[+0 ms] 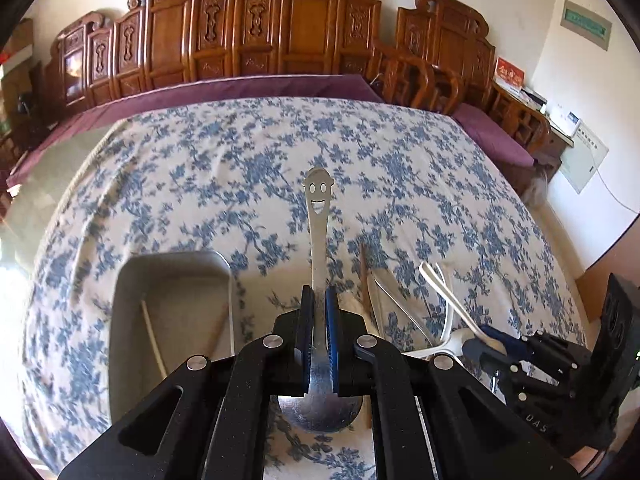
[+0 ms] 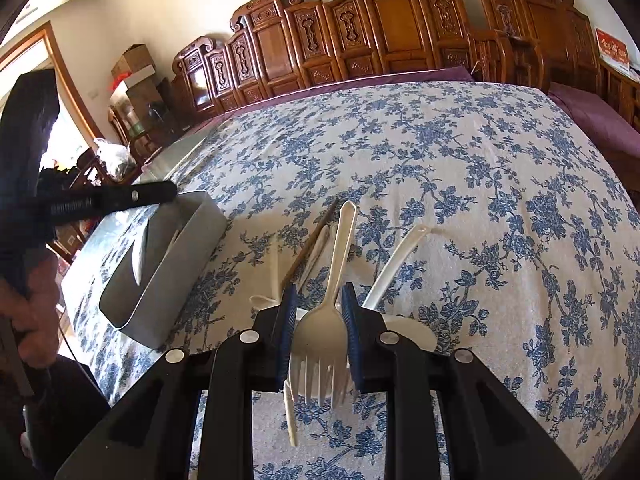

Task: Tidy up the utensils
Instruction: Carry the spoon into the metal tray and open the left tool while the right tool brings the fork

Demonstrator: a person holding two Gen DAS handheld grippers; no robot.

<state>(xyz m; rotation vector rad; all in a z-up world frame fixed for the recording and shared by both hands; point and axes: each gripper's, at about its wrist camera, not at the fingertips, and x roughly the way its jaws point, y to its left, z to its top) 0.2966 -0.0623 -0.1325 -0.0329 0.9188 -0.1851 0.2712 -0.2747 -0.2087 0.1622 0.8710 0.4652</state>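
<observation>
Left tongs (image 1: 319, 312) clamp a metal spoon (image 1: 318, 240); right tongs (image 2: 318, 320) grip a plastic fork (image 2: 326, 320).

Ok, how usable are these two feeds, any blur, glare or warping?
Left wrist: tablecloth motion-smeared, metal spoon in the tongs sharp, window glare at left edge. Right wrist: crisp, plastic fork clear, doorway blown out. Both bend the edges, fisheye.

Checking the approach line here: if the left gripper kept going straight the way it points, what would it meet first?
Probably bare tablecloth. The left gripper, shut on the spoon, aims between the tray and utensil pile; depth is unclear.
</observation>
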